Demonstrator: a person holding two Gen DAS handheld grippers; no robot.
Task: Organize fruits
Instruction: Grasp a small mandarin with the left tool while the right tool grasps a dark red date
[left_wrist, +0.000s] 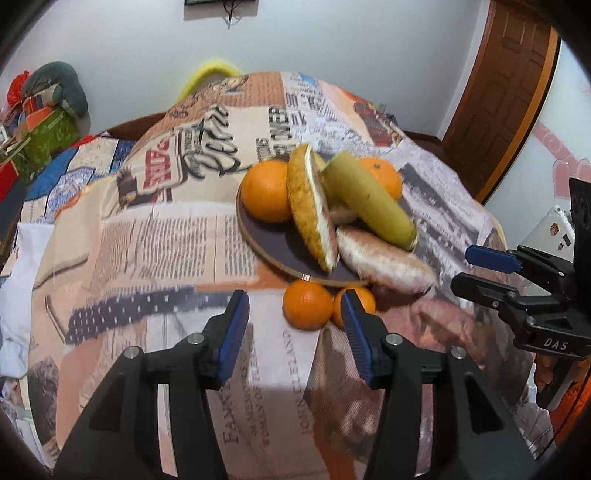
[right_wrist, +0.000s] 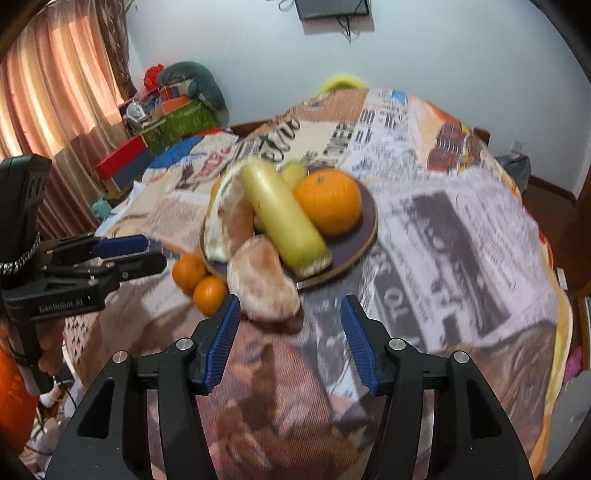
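Note:
A dark round plate (left_wrist: 273, 245) (right_wrist: 351, 236) on the newsprint-patterned cloth holds two large oranges (left_wrist: 266, 192) (right_wrist: 328, 201), a yellow-green long fruit (left_wrist: 369, 199) (right_wrist: 284, 218) and peeled pomelo pieces (left_wrist: 312, 206) (right_wrist: 225, 221). One pomelo segment (left_wrist: 384, 262) (right_wrist: 262, 284) lies over the plate's near rim. Two small tangerines (left_wrist: 307, 304) (right_wrist: 199, 280) sit on the cloth beside the plate. My left gripper (left_wrist: 295, 332) is open and empty, just short of the tangerines. My right gripper (right_wrist: 290, 338) is open and empty, close in front of the pomelo segment.
The cloth-covered round table (left_wrist: 166, 240) drops off on all sides. Boxes and a cushion (right_wrist: 177, 107) are piled at the back left by a curtain (right_wrist: 55, 110). A wooden door (left_wrist: 506, 85) is at the right. A yellow chair back (right_wrist: 340, 81) stands behind the table.

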